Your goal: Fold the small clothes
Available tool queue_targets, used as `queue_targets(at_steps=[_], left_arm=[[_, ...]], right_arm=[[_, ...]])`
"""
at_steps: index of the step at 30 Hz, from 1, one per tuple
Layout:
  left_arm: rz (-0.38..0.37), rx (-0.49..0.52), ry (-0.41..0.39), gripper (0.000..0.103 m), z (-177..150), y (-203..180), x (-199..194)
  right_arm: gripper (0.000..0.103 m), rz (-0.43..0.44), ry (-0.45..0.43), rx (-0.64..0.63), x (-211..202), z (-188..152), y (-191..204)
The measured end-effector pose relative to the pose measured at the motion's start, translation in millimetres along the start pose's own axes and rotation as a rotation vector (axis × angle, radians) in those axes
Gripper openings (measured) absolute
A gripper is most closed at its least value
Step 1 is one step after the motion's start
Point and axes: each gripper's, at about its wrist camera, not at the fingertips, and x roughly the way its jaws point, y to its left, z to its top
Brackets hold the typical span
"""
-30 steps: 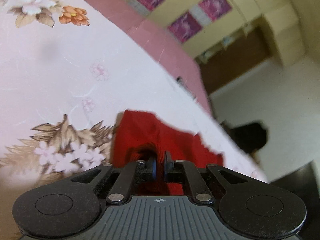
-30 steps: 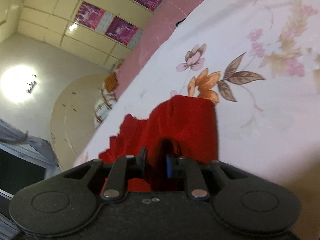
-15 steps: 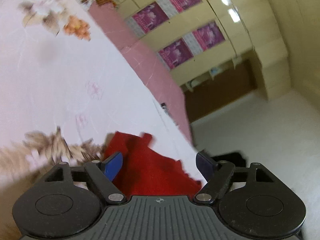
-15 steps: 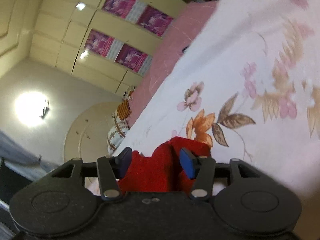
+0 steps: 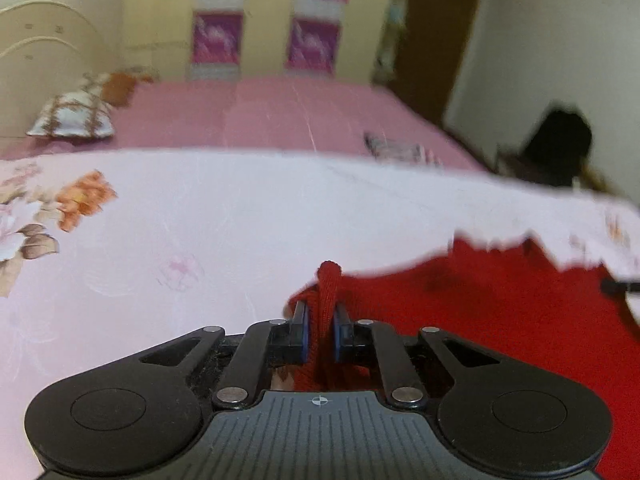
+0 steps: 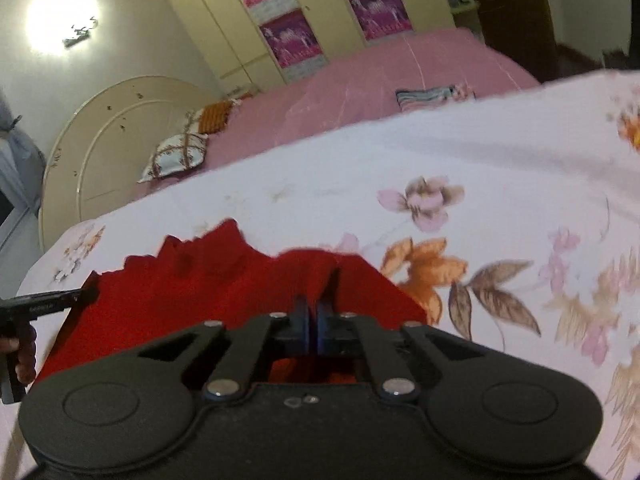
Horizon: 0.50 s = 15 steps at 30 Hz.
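Note:
A small red knitted garment lies spread on the white floral sheet. My left gripper is shut on a bunched fold of the garment at its left edge. In the right wrist view the red garment spreads to the left, and my right gripper is shut on its right edge. The left gripper's tip shows at the far left of that view, at the garment's other side.
A pink bedspread lies beyond the floral sheet, with patterned pillows by the cream headboard. A striped cloth lies on the pink bedspread. A wardrobe with purple panels stands behind. A dark object sits at right.
Both grippers let go of the garment, swung round to face the wardrobe, and have shut again on opposite edges of the garment, which now lies spread between them.

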Motion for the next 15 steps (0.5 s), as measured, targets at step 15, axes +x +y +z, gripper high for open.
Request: queue_targets(at_steps=[15], left_arm=[[0.105, -0.016, -0.055, 0.011, -19.4, 3.4, 36.9]], right_arm=[[0.004, -0.088, -0.071, -0.009, 21.3, 4.7, -24.3]])
